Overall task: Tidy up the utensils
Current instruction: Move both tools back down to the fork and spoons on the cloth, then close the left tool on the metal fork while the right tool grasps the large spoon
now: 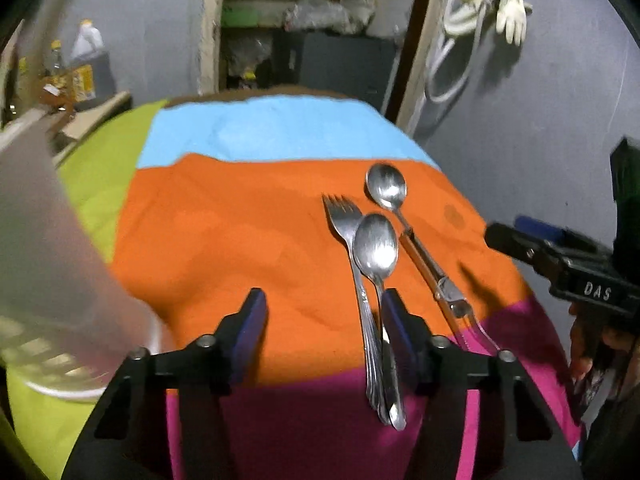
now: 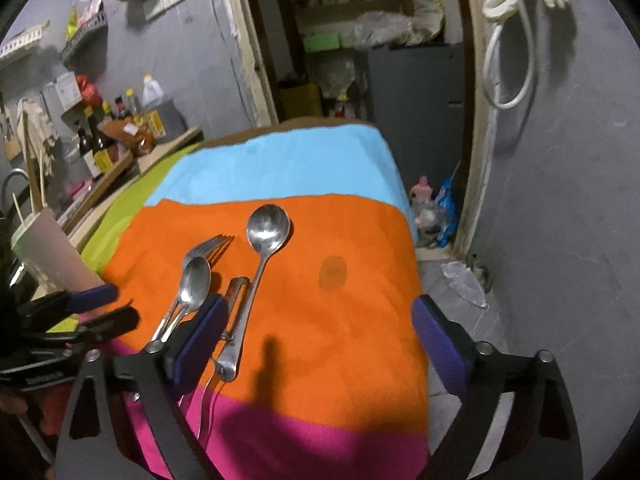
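On the orange patch of the tablecloth [image 1: 224, 240] lie a steel fork [image 1: 344, 220], a small spoon [image 1: 376, 244] resting over it, a larger spoon [image 1: 386, 186] and a metal peeler [image 1: 440, 280]. My left gripper [image 1: 324, 320] is open above the cloth, with the fork and small spoon handles just inside its right finger [image 1: 394, 320]. My right gripper [image 2: 320, 340] stands wide open, the peeler [image 2: 236, 292] and large spoon [image 2: 268, 224] close to its left finger [image 2: 200, 340]. A translucent white utensil holder [image 1: 60, 280] stands at the left.
The table drops off to a grey floor on the right [image 2: 460, 280]. A counter with bottles [image 2: 120, 128] runs along the left wall. Behind the table is a doorway with shelves [image 2: 352, 40]. A hose and gloves [image 2: 516, 20] hang on the right wall.
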Demonstrator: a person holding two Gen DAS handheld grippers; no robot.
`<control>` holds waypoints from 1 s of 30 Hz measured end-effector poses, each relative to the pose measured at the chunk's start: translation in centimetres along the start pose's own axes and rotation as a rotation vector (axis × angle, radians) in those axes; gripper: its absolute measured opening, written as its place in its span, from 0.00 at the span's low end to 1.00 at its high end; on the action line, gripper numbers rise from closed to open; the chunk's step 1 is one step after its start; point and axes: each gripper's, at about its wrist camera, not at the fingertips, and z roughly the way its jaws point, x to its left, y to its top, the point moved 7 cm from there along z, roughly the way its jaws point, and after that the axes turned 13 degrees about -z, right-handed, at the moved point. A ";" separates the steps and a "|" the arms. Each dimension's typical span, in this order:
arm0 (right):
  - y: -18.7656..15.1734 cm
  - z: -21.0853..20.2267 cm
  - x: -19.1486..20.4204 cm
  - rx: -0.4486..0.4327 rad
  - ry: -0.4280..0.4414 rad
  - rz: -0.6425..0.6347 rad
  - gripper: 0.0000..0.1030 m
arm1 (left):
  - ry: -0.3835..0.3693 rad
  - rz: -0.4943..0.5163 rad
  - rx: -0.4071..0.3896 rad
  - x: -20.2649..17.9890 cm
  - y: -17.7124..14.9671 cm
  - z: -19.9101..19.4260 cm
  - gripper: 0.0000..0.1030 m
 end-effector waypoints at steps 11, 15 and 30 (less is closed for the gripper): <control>1.1 3.3 0.4 0.058 0.029 -0.046 0.69 | 0.049 0.060 0.055 -0.2 0.7 2.8 0.39; 0.9 3.5 0.0 0.065 0.035 -0.023 0.69 | 0.072 0.086 0.054 -0.6 1.3 4.1 0.39; 1.6 4.5 0.4 0.089 0.037 -0.058 0.52 | 0.083 0.080 0.027 -0.4 3.3 5.5 0.18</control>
